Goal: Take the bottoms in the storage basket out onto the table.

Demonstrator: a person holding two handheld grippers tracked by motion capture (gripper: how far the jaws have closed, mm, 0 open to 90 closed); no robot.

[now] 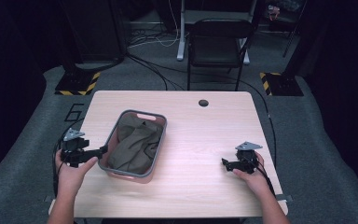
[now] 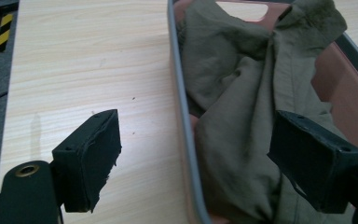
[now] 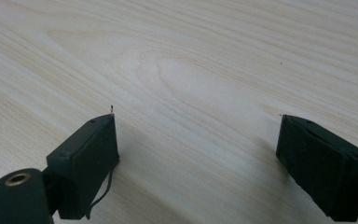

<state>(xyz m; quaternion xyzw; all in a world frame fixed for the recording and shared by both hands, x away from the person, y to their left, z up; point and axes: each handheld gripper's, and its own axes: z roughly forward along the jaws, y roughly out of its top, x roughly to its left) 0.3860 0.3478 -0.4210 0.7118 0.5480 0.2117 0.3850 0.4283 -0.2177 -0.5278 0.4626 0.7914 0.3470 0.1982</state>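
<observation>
Jaws of left hand-held gripper (image 2: 196, 158) gape astride basket rim (image 2: 186, 140), gripping nothing.

Large dark numeral 6 on the grey floor (image 1: 46, 100), left of table (image 1: 223, 116)

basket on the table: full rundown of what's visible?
The basket is a rectangular tub, plastic by the look, with a grey rim, rounded corners and pinkish walls; a handle slot is cut in its far end wall. It stands upright on the wooden table, left of centre and slightly skewed. A crumpled olive-green cloth fills it. The left claw is open, straddling the near left rim; contact cannot be told.
</observation>
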